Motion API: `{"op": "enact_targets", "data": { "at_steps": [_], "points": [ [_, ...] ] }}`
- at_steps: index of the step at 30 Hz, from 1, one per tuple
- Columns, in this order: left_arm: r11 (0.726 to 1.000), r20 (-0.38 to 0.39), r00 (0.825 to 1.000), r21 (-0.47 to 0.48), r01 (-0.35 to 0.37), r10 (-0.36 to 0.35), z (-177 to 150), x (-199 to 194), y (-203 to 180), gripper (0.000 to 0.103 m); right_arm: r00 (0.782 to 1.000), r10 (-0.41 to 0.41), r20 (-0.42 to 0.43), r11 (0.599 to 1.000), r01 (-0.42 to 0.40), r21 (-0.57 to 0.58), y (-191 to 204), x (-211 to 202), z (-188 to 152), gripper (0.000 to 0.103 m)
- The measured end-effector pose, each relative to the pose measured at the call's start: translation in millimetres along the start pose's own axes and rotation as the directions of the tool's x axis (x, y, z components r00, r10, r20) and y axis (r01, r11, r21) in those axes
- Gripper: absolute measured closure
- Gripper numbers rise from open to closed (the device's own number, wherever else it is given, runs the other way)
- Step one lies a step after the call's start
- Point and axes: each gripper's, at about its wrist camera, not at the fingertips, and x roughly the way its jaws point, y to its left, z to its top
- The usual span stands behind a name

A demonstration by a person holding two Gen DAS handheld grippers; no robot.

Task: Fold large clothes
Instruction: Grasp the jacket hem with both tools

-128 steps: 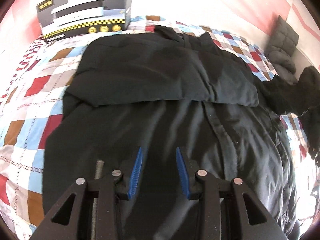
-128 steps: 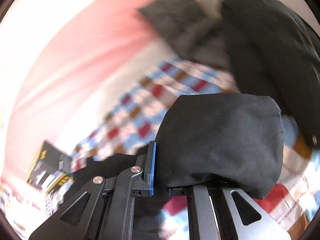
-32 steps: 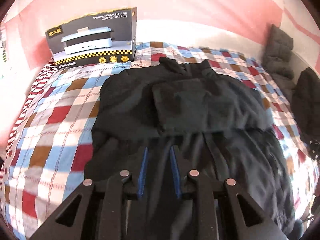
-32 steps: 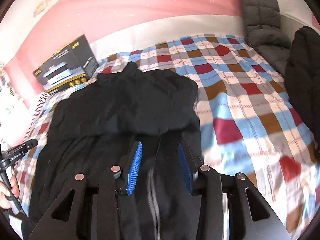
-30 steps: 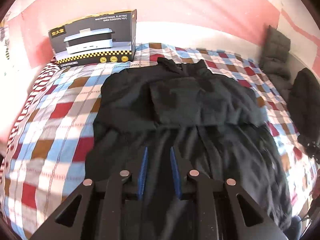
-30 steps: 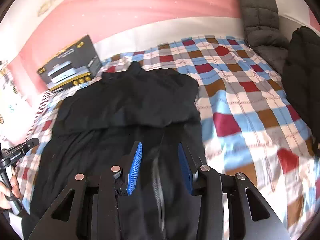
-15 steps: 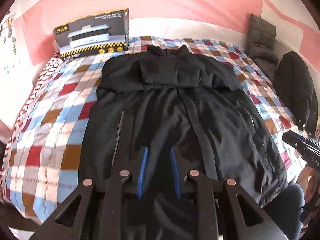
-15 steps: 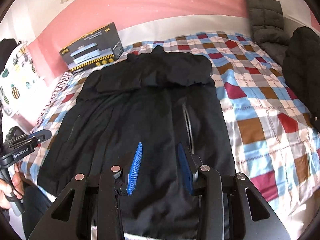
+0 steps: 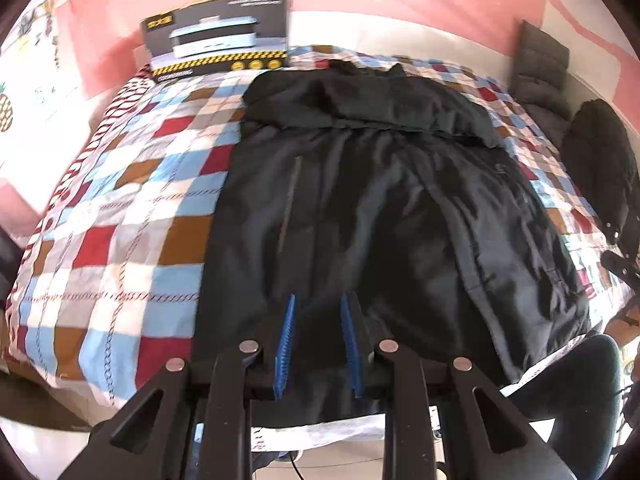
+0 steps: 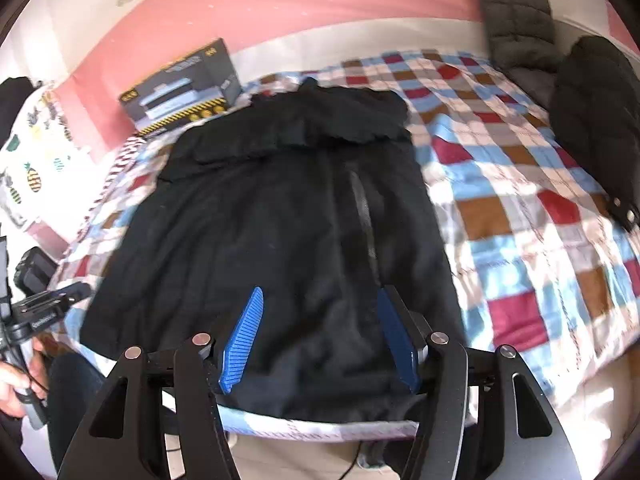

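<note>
A long black coat (image 9: pixel 380 208) lies flat on the checked bed cover (image 9: pixel 132 216), collar at the far end and sleeves folded across its chest. The hem reaches the bed's near edge. My left gripper (image 9: pixel 316 300) hovers over the lower part of the coat, left of its middle. Its blue pads stand a narrow gap apart and hold nothing. In the right wrist view the coat (image 10: pixel 280 220) fills the middle. My right gripper (image 10: pixel 320 292) hangs above the hem with its jaws opening wide. Only the coat below shows between them, and nothing is gripped.
A black appliance box (image 9: pixel 220 36) stands at the head of the bed. A grey quilted cushion (image 10: pixel 516 12) and a black padded jacket (image 10: pixel 592 112) lie along the right side. A pineapple-print pillow (image 10: pixel 32 160) is at the left. A hand (image 10: pixel 16 380) holds the left gripper's handle.
Both grippers have drawn back from the coat's chest toward the foot of the bed, so the hem and bed edge now show. The right jaws have widened; the left jaws are unchanged.
</note>
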Motion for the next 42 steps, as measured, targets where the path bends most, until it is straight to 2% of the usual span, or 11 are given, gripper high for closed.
{"op": "enact_targets", "data": {
  "at_steps": [7,9,10,14,20,27,31,36,38,40,42],
  "points": [
    [0.999,-0.017,0.999,-0.038,-0.037,0.037,-11.4,9.6,26.1,0.077,0.998,-0.04,-0.051,0.998,0.042,0.049,-30.9,10.2,-16.0,0.042],
    [0.997,-0.025,0.999,-0.058,-0.043,0.041,-12.1,14.5,35.1,0.054,0.997,-0.046,-0.069,0.996,0.051,0.075,-43.2,15.1,-18.6,0.041],
    [0.997,-0.026,0.999,-0.071,-0.037,0.035,-12.5,16.3,40.2,0.048,0.996,-0.047,-0.079,0.994,0.054,0.092,-52.3,18.8,-20.0,0.038],
    [0.991,-0.054,0.998,-0.13,-0.024,0.017,-12.8,31.5,62.6,0.035,0.993,-0.042,-0.107,0.988,0.058,0.142,-77.6,30.2,-20.5,0.036],
    [0.983,-0.128,0.992,-0.181,-0.013,-0.011,-11.0,67.6,88.6,0.035,0.983,0.005,-0.184,0.968,0.041,0.246,-117.0,60.0,-23.4,0.036],
    [0.957,-0.162,0.978,-0.277,0.085,-0.134,-19.7,90.2,93.2,0.035,0.96,0.136,-0.246,0.948,-0.053,0.314,-117.9,78.1,-38.1,0.036],
    [0.964,-0.157,0.979,-0.253,0.088,-0.13,-25.2,88.5,85.5,0.035,0.955,0.15,-0.254,0.949,-0.067,0.309,-110.8,77.8,-41.6,0.034],
    [0.969,-0.16,0.976,-0.222,0.108,-0.145,-26.3,93.3,85.5,0.032,0.938,0.223,-0.264,0.92,-0.112,0.377,-121.6,80.9,-46.2,0.035],
    [0.967,-0.163,0.975,-0.229,0.112,-0.151,-24.6,93.1,87.0,0.034,0.936,0.222,-0.271,0.913,-0.103,0.394,-124.4,80.3,-44.1,0.042],
    [0.97,-0.163,0.977,-0.22,0.098,-0.136,-24.3,90.1,85.3,0.042,0.939,0.228,-0.259,0.911,-0.111,0.397,-123.8,73.3,-42.1,0.061],
    [0.969,-0.154,0.979,-0.226,0.098,-0.134,-25.4,85.7,85.0,0.055,0.942,0.239,-0.238,0.911,-0.133,0.39,-121.3,65.5,-41.3,0.066]
  ]
}}
